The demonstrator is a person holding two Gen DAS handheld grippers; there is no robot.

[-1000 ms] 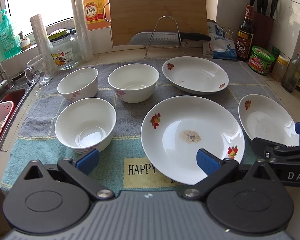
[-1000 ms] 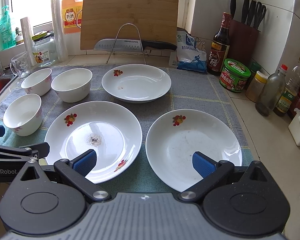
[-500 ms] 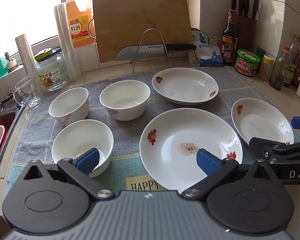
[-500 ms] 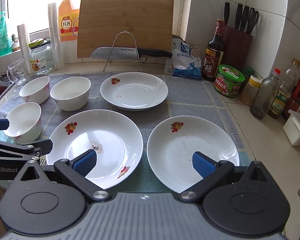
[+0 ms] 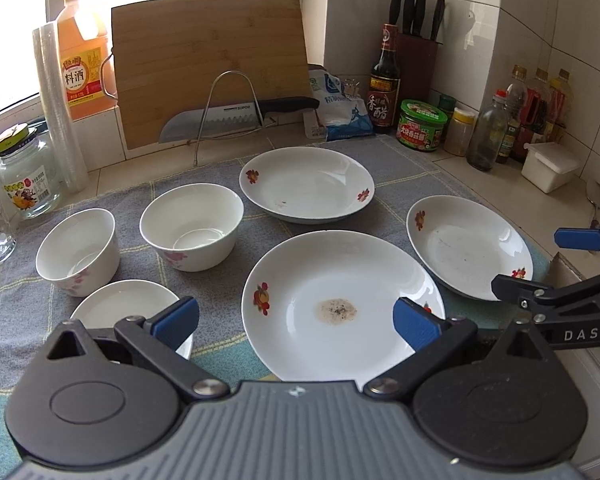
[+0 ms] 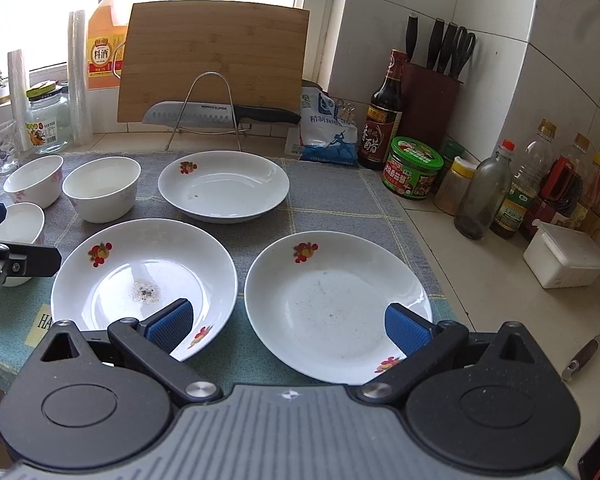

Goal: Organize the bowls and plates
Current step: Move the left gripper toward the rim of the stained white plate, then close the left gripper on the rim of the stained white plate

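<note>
Three white flower-print plates lie on a towel: a large soiled plate [image 5: 340, 300] [image 6: 144, 276] in front, a far plate [image 5: 306, 184] [image 6: 224, 186], and a right plate [image 5: 468, 246] [image 6: 336, 308]. Three white bowls stand at the left: a near bowl [image 5: 120, 312] [image 6: 20, 224], a left bowl [image 5: 78, 250] [image 6: 34, 178] and a middle bowl [image 5: 192, 226] [image 6: 102, 188]. My left gripper [image 5: 296, 320] is open above the large plate's near-left edge. My right gripper [image 6: 288, 326] is open, its fingers straddling the gap between the large and right plates. Neither gripper holds anything.
A cutting board [image 5: 208, 64], a knife on a wire rack [image 5: 228, 118], a yellow jug [image 5: 80, 60] and a jar [image 5: 24, 176] line the back. Sauce bottles [image 6: 384, 120], a knife block [image 6: 432, 100], a green tub [image 6: 414, 168] and a white box [image 6: 564, 256] crowd the right counter.
Both grippers have risen and tilted up, so more of the back wall and right counter shows. The left one has also swung rightward. No dish has moved.
</note>
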